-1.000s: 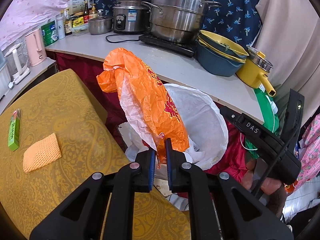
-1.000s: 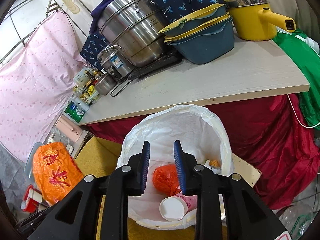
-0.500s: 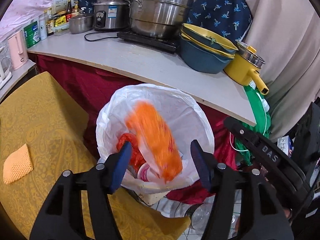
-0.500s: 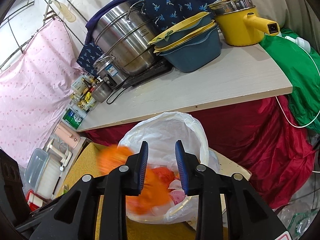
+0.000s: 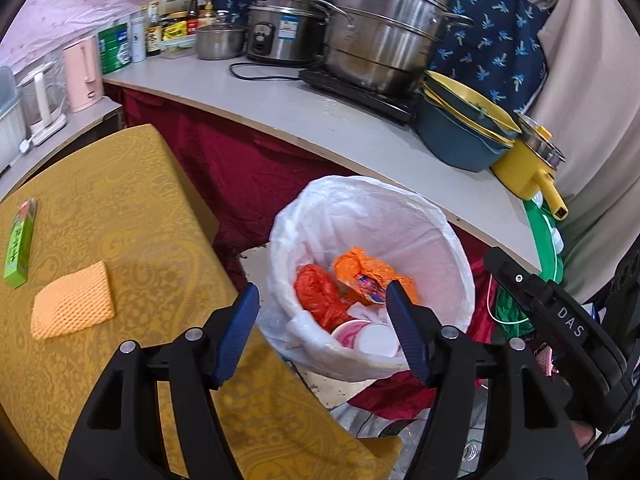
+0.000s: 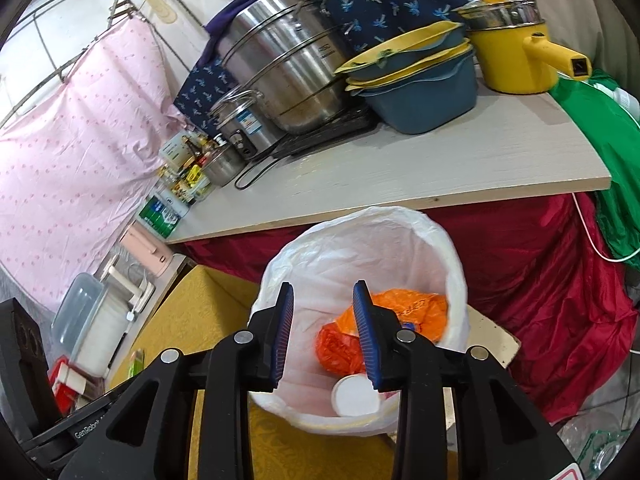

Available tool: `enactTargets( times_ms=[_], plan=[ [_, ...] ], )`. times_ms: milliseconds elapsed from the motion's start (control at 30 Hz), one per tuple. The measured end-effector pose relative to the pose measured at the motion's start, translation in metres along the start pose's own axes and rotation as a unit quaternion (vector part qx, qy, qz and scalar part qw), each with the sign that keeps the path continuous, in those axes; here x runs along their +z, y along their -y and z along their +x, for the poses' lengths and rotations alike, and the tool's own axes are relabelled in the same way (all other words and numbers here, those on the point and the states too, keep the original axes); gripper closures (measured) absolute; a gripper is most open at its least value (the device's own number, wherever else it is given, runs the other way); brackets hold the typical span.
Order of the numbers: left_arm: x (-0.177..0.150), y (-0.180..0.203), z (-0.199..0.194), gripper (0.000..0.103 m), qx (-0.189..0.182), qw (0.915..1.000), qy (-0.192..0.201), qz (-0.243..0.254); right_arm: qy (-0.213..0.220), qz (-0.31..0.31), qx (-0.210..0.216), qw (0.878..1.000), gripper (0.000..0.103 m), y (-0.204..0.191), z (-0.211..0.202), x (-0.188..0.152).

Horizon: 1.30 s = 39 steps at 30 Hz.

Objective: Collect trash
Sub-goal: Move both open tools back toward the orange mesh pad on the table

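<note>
"DAS" on right gripper (image 5: 568,322)

left tongs (image 5: 322,330) empty, just opened | orange bag (image 5: 372,270) in bin (image 5: 448,236)

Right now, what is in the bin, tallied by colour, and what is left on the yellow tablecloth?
In the white-lined bin:
Orange bag: 1
Red bag: 1
Pink-and-white paper cup: 1
On the yellow tablecloth:
Green box: 1
Orange mesh cloth: 1
Total: 5 in view; more may lie hidden beneath.
</note>
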<state>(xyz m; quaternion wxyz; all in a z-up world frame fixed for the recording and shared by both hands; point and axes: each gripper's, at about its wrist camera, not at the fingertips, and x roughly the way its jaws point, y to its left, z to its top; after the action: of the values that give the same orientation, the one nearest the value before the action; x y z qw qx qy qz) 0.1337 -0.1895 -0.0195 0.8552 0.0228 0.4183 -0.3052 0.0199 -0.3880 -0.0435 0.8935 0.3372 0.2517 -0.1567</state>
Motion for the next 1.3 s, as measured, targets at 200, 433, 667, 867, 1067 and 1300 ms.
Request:
enactTargets(
  times_ms=[200, 433, 667, 867, 1067, 1300],
  plan=[
    [-0.004, -0.034, -0.018, 0.041, 0.024, 0.9993, 0.014, -0.026, -0.014, -0.028, 0.017, 0.999, 0.069, -0.035, 0.005, -0.012],
    [-0.011, -0.082, -0.042, 0.041, 0.054, 0.9959, 0.029, -0.066, -0.037, -0.061, 0.043, 0.997, 0.069, -0.080, 0.015, -0.031],
    [-0.022, -0.130, -0.064, 0.041, 0.092, 0.9895, 0.038, -0.105, -0.065, -0.095, 0.067, 0.991, 0.069, -0.128, 0.028, -0.057],
    [-0.034, -0.174, -0.082, 0.041, 0.125, 0.9816, 0.045, -0.138, -0.094, -0.124, 0.087, 0.984, 0.069, -0.168, 0.043, -0.084],
    [-0.046, -0.217, -0.095, 0.036, 0.152, 0.9714, 0.048, -0.176, -0.125, -0.149, 0.103, 0.975, 0.069, -0.204, 0.060, -0.113],
    [-0.056, -0.262, -0.104, 0.035, 0.180, 0.9605, 0.049, -0.207, -0.155, -0.165, 0.111, 0.968, 0.069, -0.230, 0.084, -0.139]
  ],
)
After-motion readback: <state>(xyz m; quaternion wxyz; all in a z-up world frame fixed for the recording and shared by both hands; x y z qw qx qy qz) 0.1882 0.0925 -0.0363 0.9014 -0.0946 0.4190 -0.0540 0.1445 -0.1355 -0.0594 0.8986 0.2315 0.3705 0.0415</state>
